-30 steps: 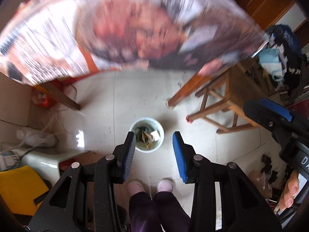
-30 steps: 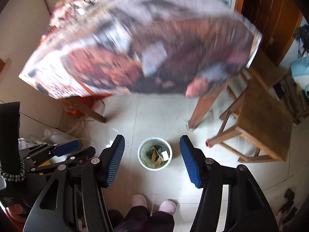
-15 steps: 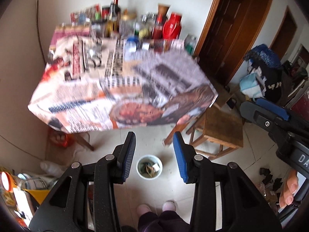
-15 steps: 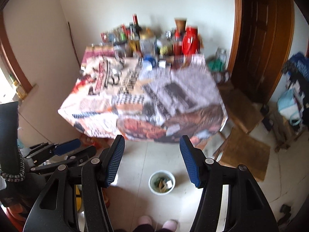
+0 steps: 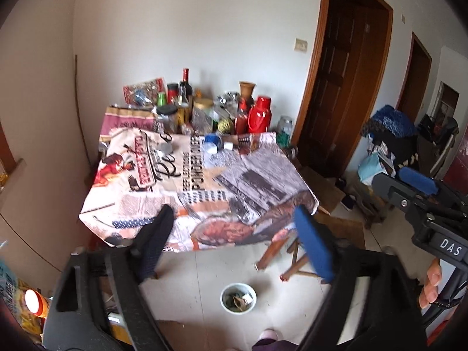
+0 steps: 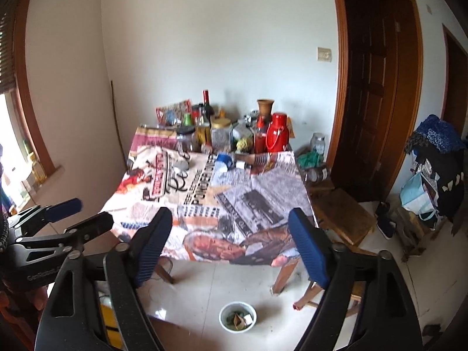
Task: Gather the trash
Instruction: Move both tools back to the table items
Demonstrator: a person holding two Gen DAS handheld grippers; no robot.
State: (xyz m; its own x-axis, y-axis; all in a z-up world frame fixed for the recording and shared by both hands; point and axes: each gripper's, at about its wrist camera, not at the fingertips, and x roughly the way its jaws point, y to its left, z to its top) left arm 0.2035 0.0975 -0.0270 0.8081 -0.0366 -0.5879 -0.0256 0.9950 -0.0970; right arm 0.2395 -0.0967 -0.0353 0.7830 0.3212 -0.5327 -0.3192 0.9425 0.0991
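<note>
A white trash bin (image 5: pixel 238 297) (image 6: pixel 237 317) with scraps inside stands on the floor in front of the table (image 5: pixel 140 204) (image 6: pixel 263 193), which wears a printed cloth. Small blue and white items (image 5: pixel 212 143) (image 6: pixel 225 161) and a grey lump (image 5: pixel 166 147) lie on the far half of the cloth. My left gripper (image 5: pixel 234 242) hangs high above the floor facing the table; its jaws are opening, nothing between them. My right gripper (image 6: pixel 231 245) is beside it, jaws also opening and empty. Each gripper shows in the other's view: the right gripper (image 5: pixel 409 187), the left gripper (image 6: pixel 79 216).
Bottles, jars and a red thermos (image 5: pixel 259 118) crowd the table's back edge. A wooden stool (image 6: pixel 342 213) stands right of the table, with a dark door behind it. Bags and clothes (image 6: pixel 433 169) pile up at far right. The person's feet (image 5: pixel 267 336) are near the bin.
Both grippers have risen and tilted up, from looking down at the bin to looking across the table top. Both pairs of jaws have spread much wider.
</note>
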